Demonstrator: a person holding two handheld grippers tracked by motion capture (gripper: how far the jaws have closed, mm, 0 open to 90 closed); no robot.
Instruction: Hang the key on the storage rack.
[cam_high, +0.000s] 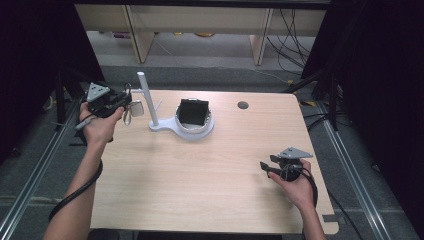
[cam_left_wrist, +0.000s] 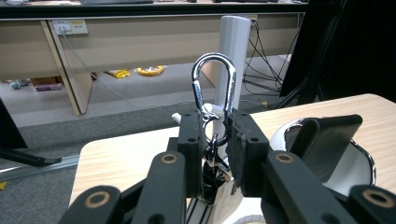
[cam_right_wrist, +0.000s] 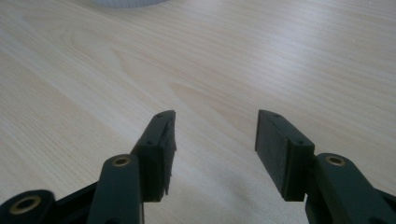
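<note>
On the tabletop, toward its far edge and left of centre, stands a post on a flat base. The base runs rightward into a ring holder, and a box sits inside that ring. Farther right, near the far edge, is a cable hole. The left tool is at the far-left corner, just left of the post, with a carabiner between its jaws (the post rises directly behind it in the left gripper view). The right tool lies near the right edge, well apart from the stand, above bare tabletop. Behind the tabletop lies the floor.
</note>
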